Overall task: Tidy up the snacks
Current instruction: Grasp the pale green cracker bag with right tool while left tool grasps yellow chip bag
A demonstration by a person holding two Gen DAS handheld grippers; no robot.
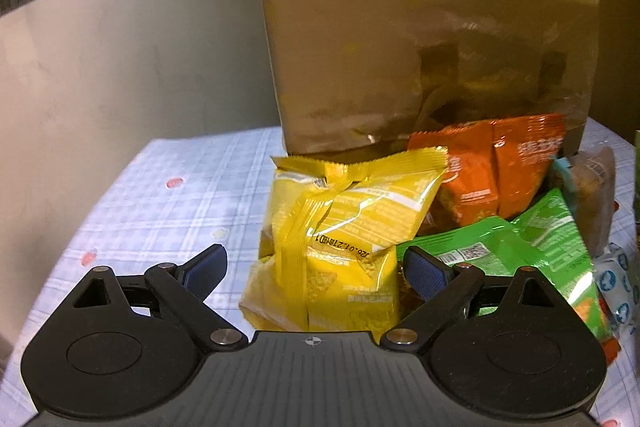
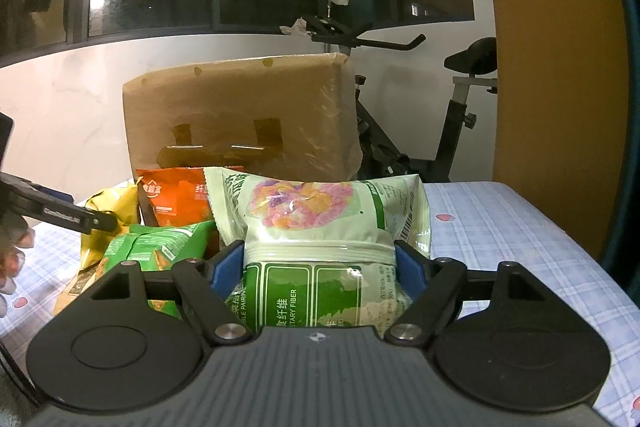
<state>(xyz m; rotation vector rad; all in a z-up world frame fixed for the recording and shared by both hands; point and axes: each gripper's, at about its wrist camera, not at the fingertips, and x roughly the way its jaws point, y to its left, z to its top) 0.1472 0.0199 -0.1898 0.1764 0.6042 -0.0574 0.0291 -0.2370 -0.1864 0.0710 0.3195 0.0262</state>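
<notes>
The right gripper clamps a pale green snack bag for sorting; the left gripper, jaws wide, frames a yellow packet on the bench, brown bag at twelve o'clock.

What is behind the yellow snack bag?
Behind the yellow bag stands a tall brown paper bag, with an orange packet beside. The paper bag's bottom edge is covered.

Pale green bag reads "DIETARY FIBER" (first letters hidden); yellow bag carries an inverted date code, "026.01.21".
</notes>
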